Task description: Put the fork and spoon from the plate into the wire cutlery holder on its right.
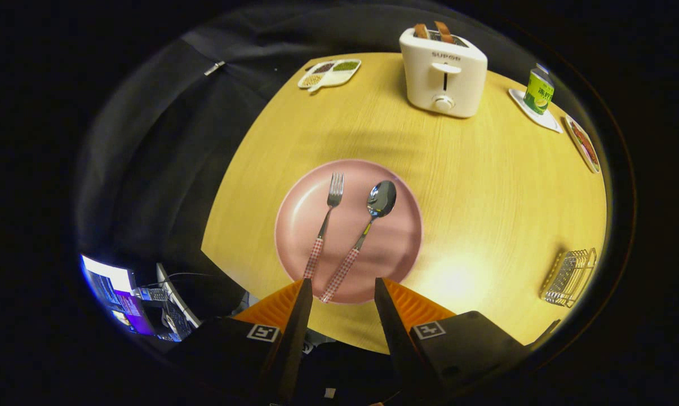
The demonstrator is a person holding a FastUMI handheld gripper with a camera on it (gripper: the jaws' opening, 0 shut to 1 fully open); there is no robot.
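**Hovering over the plate, nothing yet lifted**

Listing the bench (pixel 486 186) contents at this moment:

- Gripper (pixel 342 287): fingers spread wide, holding nothing; poised above the near edge of the bench, tips over the near rim of the plate.
- Plate (pixel 398 248), pink, round; sits near the bench's near edge, just ahead of the fingers.
- Fork (pixel 323 225): lies on the plate, tines pointing to the far edge; checked handle end just beside the left finger tip.
- Spoon (pixel 367 228): lies beside the fork, slightly angled, bowl away; checked handle end falls between the fingers.
- Wire cutlery holder (pixel 570 276): stands at the bench's right edge, well apart from the plate; empty as far as can be seen.
- Toaster (pixel 443 70), with two slices up, at the far edge; sectioned dish (pixel 329 73) at the far left corner; bottle (pixel 538 91) on a small tray, and another dish (pixel 582 144), toward the far right corner.

Risks, as judged: both handles lie close together, so a closing grip may catch both or nudge one off the rim; thin, flat handles on a smooth plate may slip from a shallow pinch; the holder looks light and sits at the edge, so a hard drop-in could tip or push it off.
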